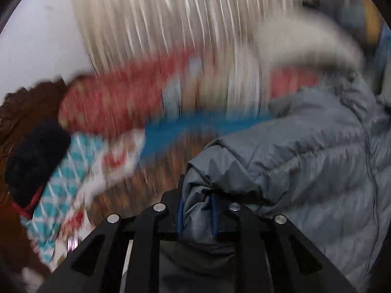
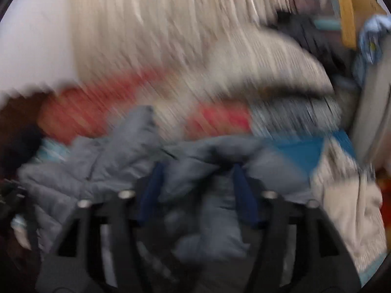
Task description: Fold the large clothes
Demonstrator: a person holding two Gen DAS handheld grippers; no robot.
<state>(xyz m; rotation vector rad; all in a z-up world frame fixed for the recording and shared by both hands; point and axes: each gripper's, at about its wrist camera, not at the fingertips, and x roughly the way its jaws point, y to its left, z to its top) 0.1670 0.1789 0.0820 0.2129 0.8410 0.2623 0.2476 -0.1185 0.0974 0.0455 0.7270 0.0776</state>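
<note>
**Both grippers clamped on grey puffer jacket**

The left gripper (image 1: pixel 196 216) pinches a bunched fold of the grey quilted jacket (image 1: pixel 305 151) between its blue pads; the right gripper (image 2: pixel 196 193) nips another gathered fold of it (image 2: pixel 102 171). Beyond lie a red patterned cloth (image 1: pixel 110 102) and a blue one (image 1: pixel 195 124) (both heavily blurred), then pale curtains (image 1: pixel 171 19).

No legible text, labels, brands or numbers; both views heavily motion-blurred.
</note>
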